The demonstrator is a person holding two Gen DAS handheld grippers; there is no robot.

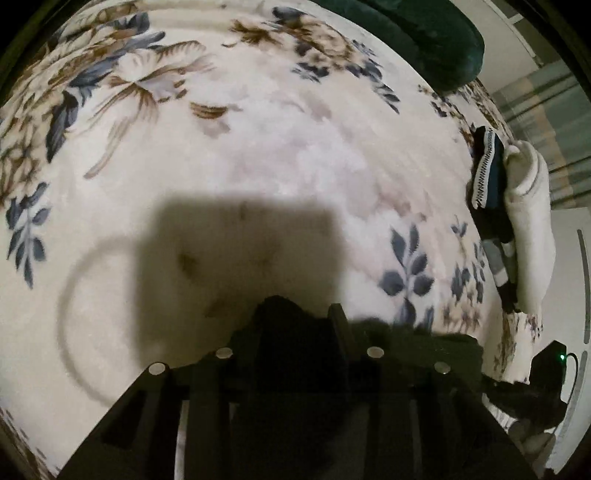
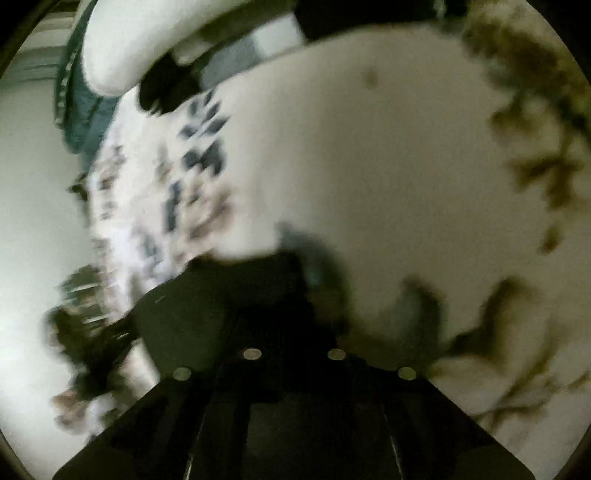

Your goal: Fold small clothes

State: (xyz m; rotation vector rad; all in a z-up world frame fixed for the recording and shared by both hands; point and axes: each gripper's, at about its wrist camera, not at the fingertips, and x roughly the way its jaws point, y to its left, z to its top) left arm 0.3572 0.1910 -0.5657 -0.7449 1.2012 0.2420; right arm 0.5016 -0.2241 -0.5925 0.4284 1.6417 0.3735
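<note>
My left gripper (image 1: 297,314) is shut on a black garment (image 1: 417,350), whose dark cloth bunches between the fingers and trails off to the right above the floral blanket (image 1: 258,155). My right gripper (image 2: 295,295) is shut on the same black garment (image 2: 192,317), which spreads to the left of the fingers; this view is blurred by motion. A pile of small clothes (image 1: 495,192), black, white-trimmed and cream, lies at the blanket's right edge, and it also shows at the top of the right wrist view (image 2: 122,51).
The cream blanket with blue and brown flowers covers the surface. A dark green cushion (image 1: 424,33) lies at the far edge. A black device with a green light (image 1: 550,365) sits past the right edge of the blanket.
</note>
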